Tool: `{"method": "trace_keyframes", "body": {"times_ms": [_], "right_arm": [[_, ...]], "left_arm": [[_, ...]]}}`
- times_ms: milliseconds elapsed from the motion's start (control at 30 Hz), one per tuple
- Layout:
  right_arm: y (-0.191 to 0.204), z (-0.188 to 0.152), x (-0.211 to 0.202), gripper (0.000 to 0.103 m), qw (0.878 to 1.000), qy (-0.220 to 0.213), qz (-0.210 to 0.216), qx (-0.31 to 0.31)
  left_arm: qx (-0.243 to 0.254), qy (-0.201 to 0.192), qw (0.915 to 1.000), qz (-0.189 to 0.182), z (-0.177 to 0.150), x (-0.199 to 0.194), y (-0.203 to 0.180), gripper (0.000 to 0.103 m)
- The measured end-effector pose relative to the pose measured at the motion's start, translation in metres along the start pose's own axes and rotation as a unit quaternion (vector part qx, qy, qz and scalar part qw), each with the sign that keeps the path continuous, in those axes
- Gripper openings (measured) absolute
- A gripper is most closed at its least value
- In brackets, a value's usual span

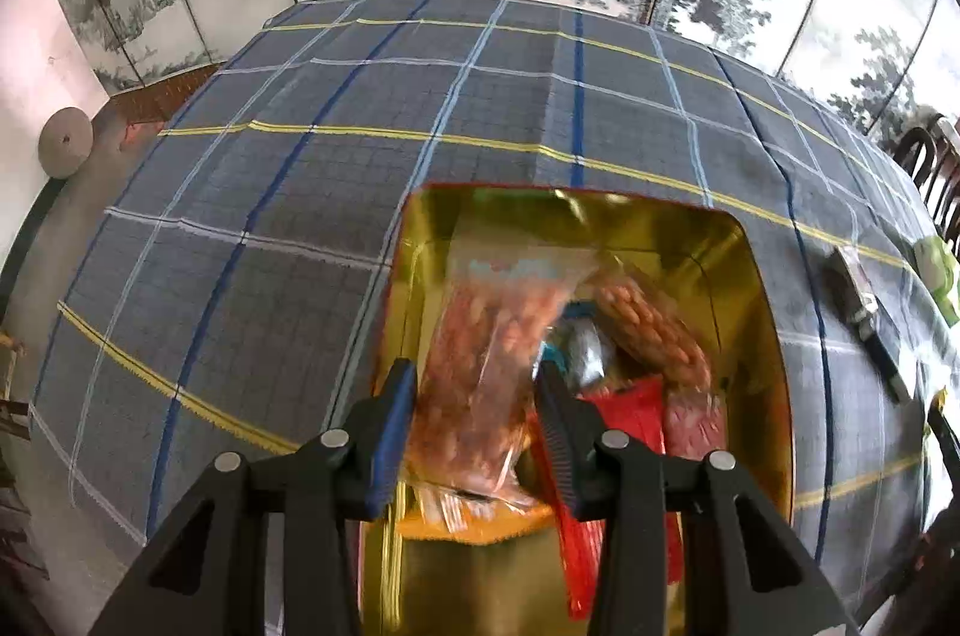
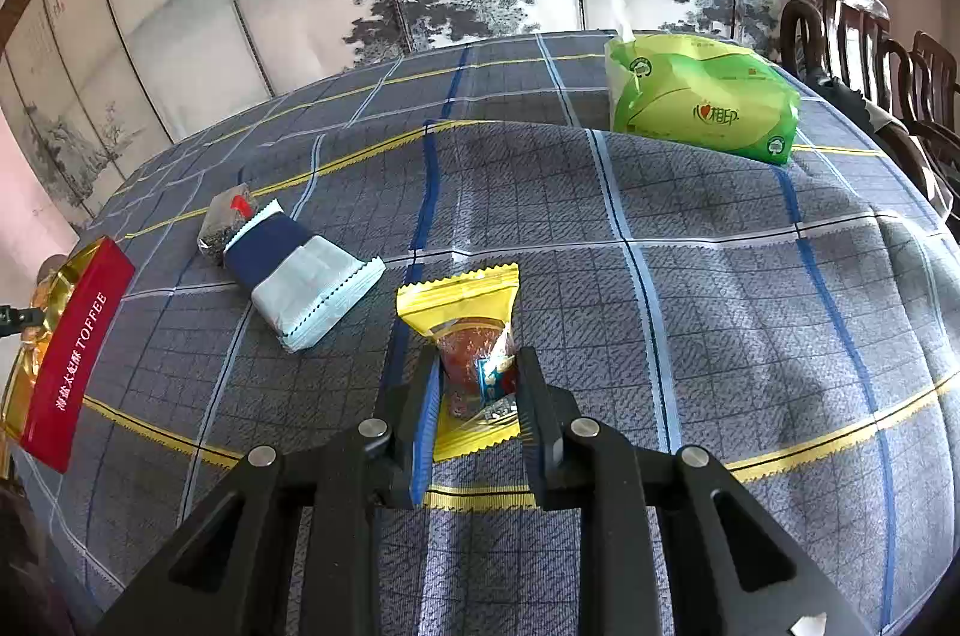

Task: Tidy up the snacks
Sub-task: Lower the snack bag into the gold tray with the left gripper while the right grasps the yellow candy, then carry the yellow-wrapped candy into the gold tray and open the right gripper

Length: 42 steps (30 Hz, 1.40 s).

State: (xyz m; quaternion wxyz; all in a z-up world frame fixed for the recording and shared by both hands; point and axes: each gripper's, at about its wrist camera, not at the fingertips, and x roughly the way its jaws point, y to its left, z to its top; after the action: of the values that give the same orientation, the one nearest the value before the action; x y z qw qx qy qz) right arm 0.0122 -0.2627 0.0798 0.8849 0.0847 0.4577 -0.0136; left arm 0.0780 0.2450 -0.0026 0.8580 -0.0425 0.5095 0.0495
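Plaid tablecloth [image 2: 720, 312], grey with blue and yellow lines, covers the whole table.

Toffee tin [image 1: 762, 336], gold inside and red outside, sits open on the cloth. In the right wrist view the tin's red wall reads TOFFEE at the far left edge, well apart from the right gripper. So the tin lies to the left of the loose snacks, on the left hand's side.

Green tissue pack [image 2: 702, 108] at the far right of the table; not a snack, likely stays.

Blue-and-white wafer pack [image 2: 300, 276] lies flat between the tin and the right gripper, long axis slanting from far-left to near-right. A small silvery packet [image 2: 219, 228] touches its far end.

Yellow snack packet [image 2: 462, 336] lies directly ahead of the right gripper [image 2: 477, 381], long axis running away from the tool, near end between the fingers. Jaws stand part open, one on each side of the packet's clear middle. Cannot tell whether the pads press it yet. Judgement: a pinch here, then a carry leftward to the tin.

Left gripper [image 1: 474, 384] hangs over the tin. Jaws spread, a clear bag of reddish snacks [image 1: 486, 354] between them. Picture blurred; grip or release cannot be told. Other red and silver packets lie in the tin.
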Motion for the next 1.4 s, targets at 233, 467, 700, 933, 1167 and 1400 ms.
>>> {"method": "trace_keyframes", "body": {"times_ms": [233,467,700,933,1167,1400], "right_arm": [[0.000,0.000,0.001,0.022,1.000,0.001,0.000,-0.001],[0.001,0.000,0.001,0.022,1.000,0.002,0.000,-0.001],[0.002,0.000,0.001,0.022,1.000,0.002,-0.003,-0.003],[0.003,-0.001,0.000,0.022,1.000,0.004,0.000,0.001],[0.011,-0.010,-0.006,0.022,1.000,0.009,0.012,0.000],[0.018,-0.013,-0.019,0.022,1.000,0.008,0.020,0.002]], "left_arm": [[0.013,-0.023,0.9992,0.029,0.011,0.004,-0.004,0.041],[0.013,-0.047,0.9979,0.043,0.003,-0.009,-0.010,0.042],[0.014,-0.058,0.9968,0.054,-0.011,-0.032,-0.019,0.042],[0.027,-0.073,0.9933,0.085,-0.026,-0.054,-0.033,0.042],[0.040,-0.073,0.9926,0.089,-0.039,-0.064,-0.041,0.042],[0.041,-0.069,0.9929,0.088,-0.051,-0.067,-0.040,0.042]]}}
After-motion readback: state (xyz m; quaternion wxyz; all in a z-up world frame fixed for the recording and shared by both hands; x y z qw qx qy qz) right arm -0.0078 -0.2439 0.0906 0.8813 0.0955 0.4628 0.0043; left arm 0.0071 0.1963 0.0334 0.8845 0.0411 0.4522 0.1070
